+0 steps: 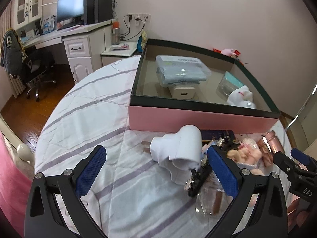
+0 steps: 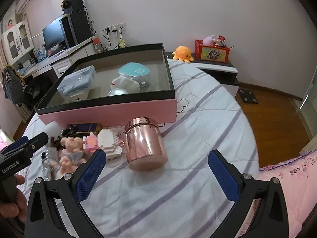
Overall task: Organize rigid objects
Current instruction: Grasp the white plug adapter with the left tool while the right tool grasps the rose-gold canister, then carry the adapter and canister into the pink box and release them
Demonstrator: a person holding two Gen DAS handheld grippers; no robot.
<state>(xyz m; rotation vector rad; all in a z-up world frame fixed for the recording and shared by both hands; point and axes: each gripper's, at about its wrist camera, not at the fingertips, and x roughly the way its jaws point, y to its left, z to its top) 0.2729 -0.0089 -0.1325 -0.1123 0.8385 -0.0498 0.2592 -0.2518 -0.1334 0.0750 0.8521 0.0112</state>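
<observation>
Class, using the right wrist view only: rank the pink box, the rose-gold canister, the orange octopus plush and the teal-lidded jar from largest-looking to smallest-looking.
1. Pink box
2. Rose-gold canister, though it lies nearest the camera, which inflates it
3. Teal-lidded jar
4. Orange octopus plush, farthest away, so its true size is unsure

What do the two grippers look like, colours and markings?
Both look alike: black plastic frames with triangular cutouts and silver bolts, and fingers lined with blue textured pads. The left gripper carries white "GenRobot.AI" lettering on its side, seen from the right wrist. The right gripper shows white "DAS" lettering, seen from the left wrist. No cables visible.
</observation>
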